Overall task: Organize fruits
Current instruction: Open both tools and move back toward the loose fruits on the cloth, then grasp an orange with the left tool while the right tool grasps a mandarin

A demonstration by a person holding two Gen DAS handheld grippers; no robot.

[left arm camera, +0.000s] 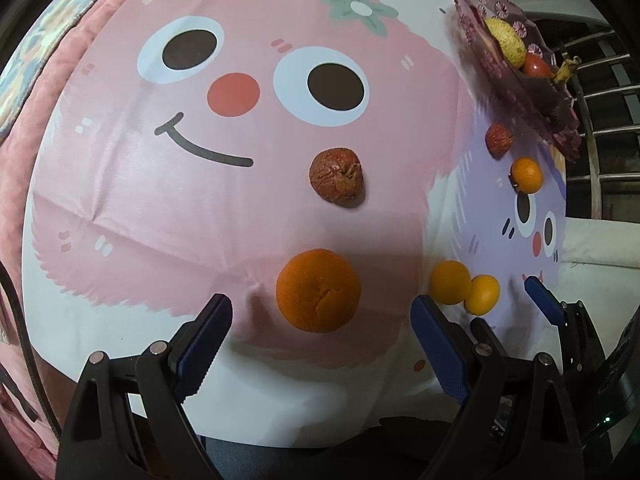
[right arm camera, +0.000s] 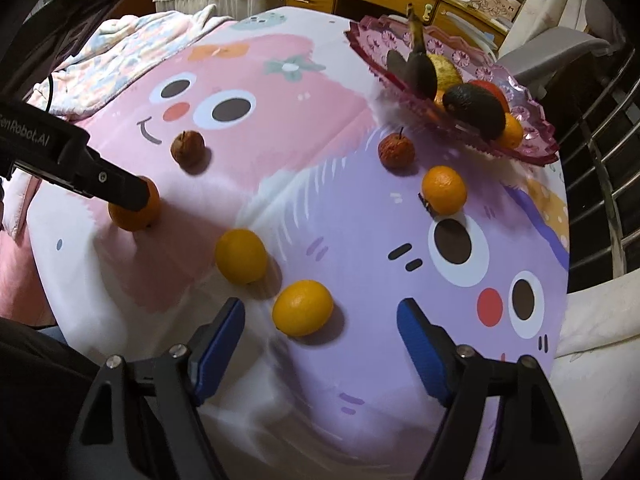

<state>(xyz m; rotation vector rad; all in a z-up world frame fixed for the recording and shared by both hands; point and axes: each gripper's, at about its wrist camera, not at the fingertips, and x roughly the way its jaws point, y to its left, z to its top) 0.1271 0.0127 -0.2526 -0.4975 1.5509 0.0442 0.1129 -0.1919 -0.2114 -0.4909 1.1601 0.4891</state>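
Note:
My left gripper (left arm camera: 320,312) is open around a large orange (left arm camera: 319,290) on the cartoon tablecloth, with no contact. A wrinkled brown fruit (left arm camera: 337,175) lies beyond it. My right gripper (right arm camera: 320,316) is open just short of a yellow-orange citrus (right arm camera: 303,307); a second citrus (right arm camera: 241,255) lies to its left. In the right wrist view the left gripper's finger covers part of the large orange (right arm camera: 134,210). A pink fruit tray (right arm camera: 532,128) at the far right holds an avocado (right arm camera: 476,110), a dark banana, a pear and other fruit.
A small orange (right arm camera: 445,190) and a reddish wrinkled fruit (right arm camera: 396,151) lie on the cloth beside the tray. The tray also shows in the left wrist view (left arm camera: 500,8). A metal railing (right arm camera: 600,152) stands off the table's right edge. A folded blanket (right arm camera: 120,48) lies at the back left.

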